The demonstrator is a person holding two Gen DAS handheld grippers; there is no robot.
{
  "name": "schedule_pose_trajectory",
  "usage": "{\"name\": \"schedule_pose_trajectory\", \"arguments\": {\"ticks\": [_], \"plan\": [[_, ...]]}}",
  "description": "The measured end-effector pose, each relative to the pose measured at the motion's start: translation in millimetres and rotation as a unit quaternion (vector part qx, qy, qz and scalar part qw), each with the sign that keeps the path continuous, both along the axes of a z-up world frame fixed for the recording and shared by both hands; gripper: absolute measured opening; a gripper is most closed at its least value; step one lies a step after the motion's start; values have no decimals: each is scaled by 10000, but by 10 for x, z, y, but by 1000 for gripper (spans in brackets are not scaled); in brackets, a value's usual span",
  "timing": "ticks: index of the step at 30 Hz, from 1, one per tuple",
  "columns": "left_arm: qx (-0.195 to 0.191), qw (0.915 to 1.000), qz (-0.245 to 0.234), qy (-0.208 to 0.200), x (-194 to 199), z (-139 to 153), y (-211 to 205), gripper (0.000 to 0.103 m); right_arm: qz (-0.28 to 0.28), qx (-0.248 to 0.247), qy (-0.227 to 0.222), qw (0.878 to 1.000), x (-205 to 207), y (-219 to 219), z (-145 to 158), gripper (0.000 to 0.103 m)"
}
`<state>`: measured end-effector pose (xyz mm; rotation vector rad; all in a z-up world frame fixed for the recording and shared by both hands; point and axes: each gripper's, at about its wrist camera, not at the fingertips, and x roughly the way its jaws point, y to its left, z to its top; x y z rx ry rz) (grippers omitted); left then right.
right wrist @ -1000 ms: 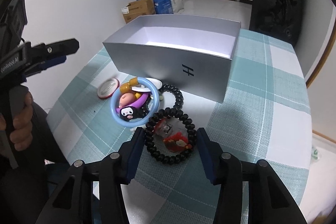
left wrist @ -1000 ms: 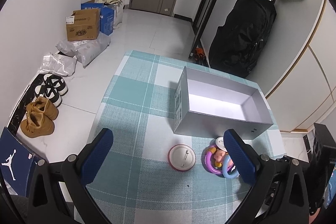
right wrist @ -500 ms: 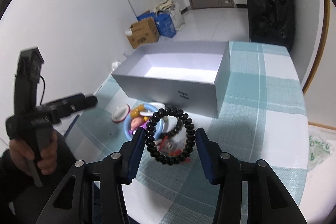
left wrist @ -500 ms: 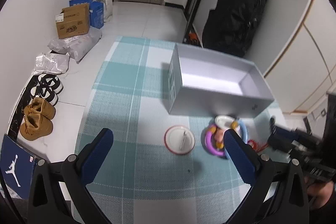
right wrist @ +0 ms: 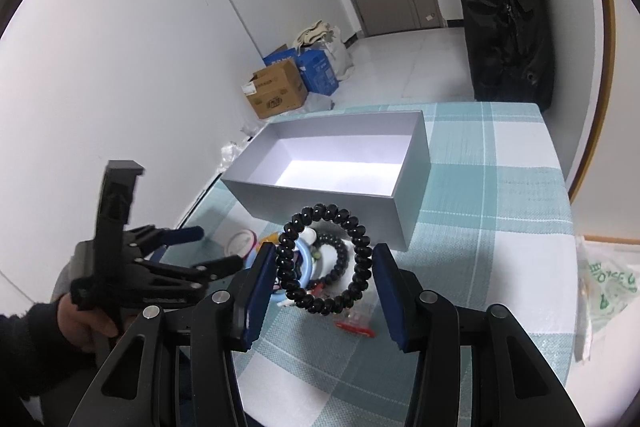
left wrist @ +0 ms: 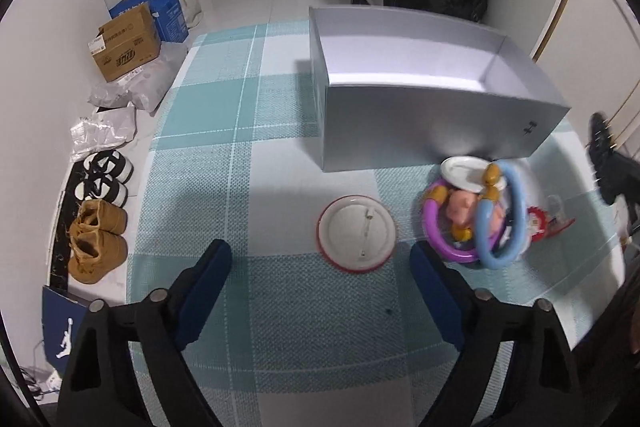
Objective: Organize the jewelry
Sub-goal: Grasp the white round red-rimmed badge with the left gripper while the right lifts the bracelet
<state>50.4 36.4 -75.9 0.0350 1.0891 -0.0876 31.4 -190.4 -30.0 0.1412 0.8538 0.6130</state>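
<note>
The right gripper (right wrist: pixel 325 263) clamps a black beaded bracelet (right wrist: pixel 323 259) above the teal checked tablecloth (right wrist: pixel 492 219), with the open grey cardboard box (right wrist: pixel 414 187) at twelve o'clock. The left gripper (left wrist: pixel 320 263), its jaws just narrowing yet wide and empty, hovers near a round red-rimmed white badge (left wrist: pixel 357 233); coloured plastic rings (left wrist: pixel 480 223) lie at three o'clock of it.

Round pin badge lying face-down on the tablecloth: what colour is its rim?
Red, around a white back; the round pin badge shows best in the left wrist view.
</note>
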Motion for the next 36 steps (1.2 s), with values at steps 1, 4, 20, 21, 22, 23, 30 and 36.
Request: {"name": "schedule_pose_trajectory", "arguments": {"ticks": [1,4,20,21,22,23,30,36], "plan": [[-14,10000,13,-66,-5,14,1,82,-8,31,-13,10000,4,-10,10,48],[10,9999,-11,-117,6,22,-27,79,-17,116,-24,9999,13,-34,29,47],[-753,9970,-171,-69,-8,134,-4,37,-11,286,-86,9996,1,-6,110,47],[-777,9968,-133,-107,-28,170,11,37,-8,277,-86,9996,3,5,111,47],[-826,9964,-119,-172,-49,213,16,37,3,266,-81,9996,4,17,112,47],[-861,9959,-116,-234,-57,244,22,37,6,230,-72,9997,4,37,113,46],[-1068,9898,-106,-940,-151,678,-32,37,10,155,-178,9997,38,124,230,46],[-1503,9819,-210,-1134,20,893,24,37,43,293,-299,9991,147,191,418,46]]}}
